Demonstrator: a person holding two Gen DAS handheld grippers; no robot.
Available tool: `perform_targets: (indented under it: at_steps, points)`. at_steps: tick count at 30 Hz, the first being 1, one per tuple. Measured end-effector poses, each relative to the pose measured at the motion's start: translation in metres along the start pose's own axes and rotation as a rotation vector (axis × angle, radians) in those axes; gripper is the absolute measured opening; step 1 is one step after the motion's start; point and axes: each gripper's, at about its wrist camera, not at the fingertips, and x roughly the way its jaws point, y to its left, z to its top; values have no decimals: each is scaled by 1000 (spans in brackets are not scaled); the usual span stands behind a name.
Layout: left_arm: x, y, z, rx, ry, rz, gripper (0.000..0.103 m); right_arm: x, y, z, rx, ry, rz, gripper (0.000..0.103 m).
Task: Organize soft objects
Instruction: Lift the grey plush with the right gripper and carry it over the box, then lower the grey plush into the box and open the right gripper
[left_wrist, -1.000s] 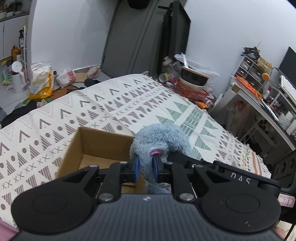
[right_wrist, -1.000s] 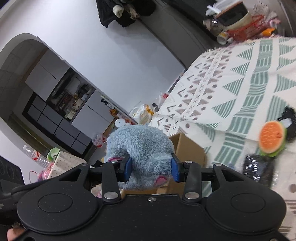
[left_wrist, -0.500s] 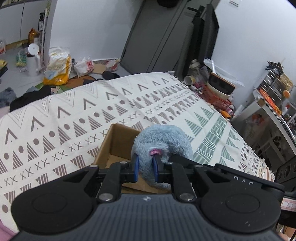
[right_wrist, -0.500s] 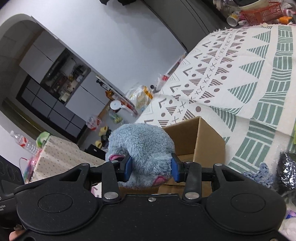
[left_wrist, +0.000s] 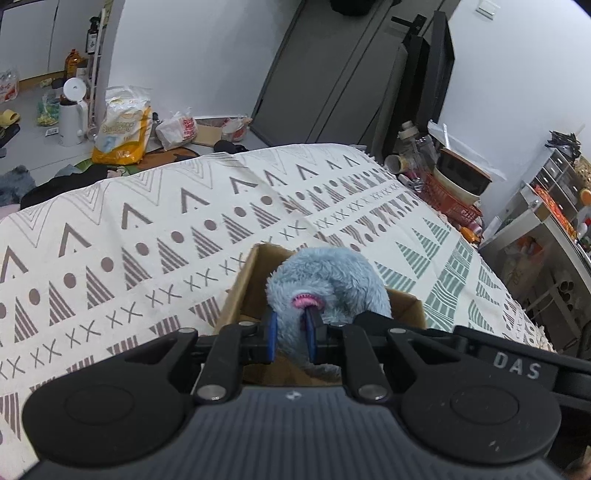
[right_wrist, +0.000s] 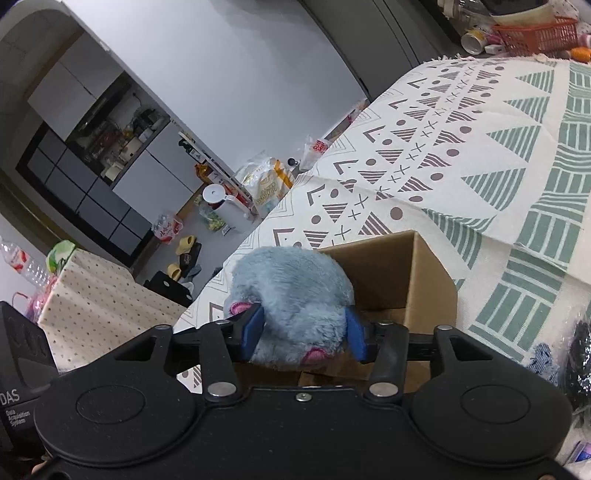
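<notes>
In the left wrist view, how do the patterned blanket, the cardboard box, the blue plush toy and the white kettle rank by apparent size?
1. patterned blanket, largest by far.
2. blue plush toy and cardboard box: unsure, since the toy hides much of the box.
3. white kettle, smallest, but it stands far back on the floor.

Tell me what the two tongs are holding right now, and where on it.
Both grip the fluffy blue plush toy: left tongs pinch a narrow fold by pink stitching, right tongs squeeze its wide body.
</notes>
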Motion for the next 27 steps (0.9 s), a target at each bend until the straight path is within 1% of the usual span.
perform_targets:
  at_steps: [4,5,7,9,11,12,13,15,16,18,20,23,27]
  points:
    - [0,5,0,-15,-9,26,16,0,3,2,13,6,-5,63]
    - [-1,5,0,-7,-15,33,19,-1,4,2,18,0,-3,66]
    - [-3,5,0,2,-25,46,19,-5,5,3,29,-7,-12,69]
    - [-5,7,1,-13,-11,52,23,-9,5,3,36,-10,-8,70]
    - [-7,8,3,-31,2,48,25,-16,6,4,40,-21,-9,75]
    - [-10,8,4,-30,1,52,29,-21,7,5,39,-30,-10,77]
    - [-12,6,4,-25,0,60,32,-25,8,6,43,-36,-13,81]
    - [-18,3,5,-21,-2,93,53,-35,7,8,64,-49,-12,83]
    - [-22,3,5,-25,-11,105,56,-39,7,10,70,-52,-11,83]
    - [-30,1,4,-32,-35,115,67,-48,7,11,75,-64,-14,86]
    - [-37,-3,5,-34,-52,121,71,-58,7,10,77,-77,-27,91]
    - [-46,-12,7,-32,-52,133,73,-73,7,10,76,-88,-42,95]
    - [-59,-30,3,-1,-58,150,76,-96,1,9,88,-119,-63,96]
